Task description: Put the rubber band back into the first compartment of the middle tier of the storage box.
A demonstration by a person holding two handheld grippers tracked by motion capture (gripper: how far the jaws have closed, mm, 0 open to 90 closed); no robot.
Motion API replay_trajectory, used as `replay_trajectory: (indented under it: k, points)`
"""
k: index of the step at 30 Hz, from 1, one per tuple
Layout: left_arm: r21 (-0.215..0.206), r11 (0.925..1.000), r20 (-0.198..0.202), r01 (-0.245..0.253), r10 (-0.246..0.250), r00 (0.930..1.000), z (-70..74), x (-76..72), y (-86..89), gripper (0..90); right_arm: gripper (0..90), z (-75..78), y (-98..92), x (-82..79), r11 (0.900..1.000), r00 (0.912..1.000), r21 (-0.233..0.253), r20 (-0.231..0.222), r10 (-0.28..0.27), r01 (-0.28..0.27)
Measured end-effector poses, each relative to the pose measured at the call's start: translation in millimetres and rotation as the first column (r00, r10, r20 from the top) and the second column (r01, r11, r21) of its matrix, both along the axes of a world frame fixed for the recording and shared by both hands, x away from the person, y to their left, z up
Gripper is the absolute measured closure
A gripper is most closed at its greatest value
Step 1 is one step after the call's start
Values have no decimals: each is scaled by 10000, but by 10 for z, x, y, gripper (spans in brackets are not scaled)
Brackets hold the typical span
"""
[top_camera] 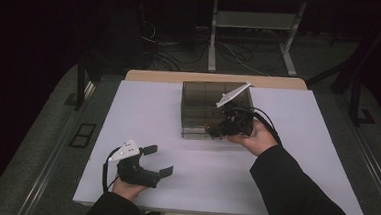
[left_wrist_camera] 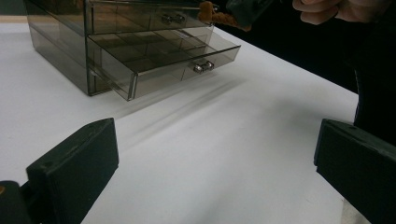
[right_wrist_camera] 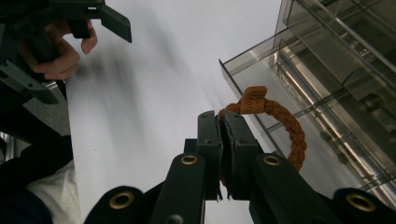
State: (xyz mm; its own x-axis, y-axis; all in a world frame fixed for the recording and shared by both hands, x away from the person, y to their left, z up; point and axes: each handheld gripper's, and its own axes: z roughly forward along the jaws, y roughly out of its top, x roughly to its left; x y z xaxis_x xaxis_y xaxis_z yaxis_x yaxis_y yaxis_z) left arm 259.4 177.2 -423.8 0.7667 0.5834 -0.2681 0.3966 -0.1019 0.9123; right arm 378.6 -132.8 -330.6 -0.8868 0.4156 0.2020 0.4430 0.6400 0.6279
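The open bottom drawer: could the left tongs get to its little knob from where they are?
Probably yes. The left tongs are open, hold nothing, and bare white table lies between them and the drawer knob. The right tongs, gripping an orange bracelet, hover just above that drawer and might crowd it.

We are in a lab: a white table (top_camera: 177, 131) on a dark floor, cables (top_camera: 166, 56) trailing beneath metal bench legs (top_camera: 213, 39).
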Motion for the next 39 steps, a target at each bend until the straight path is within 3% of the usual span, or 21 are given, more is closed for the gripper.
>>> replay_trajectory:
  k: [17, 39]
  points:
    - [18, 10000, 0, 36, -36, 10000, 3, -3, 2, 0, 849, 60, 156, 155, 10000, 10000, 82, 49, -50, 50]
    - [-65, 10000, 15, 31, -31, 10000, 2, -5, -6, 0, 849, -127, 311, 273, 9997, 9997, 34, -43, -227, 227]
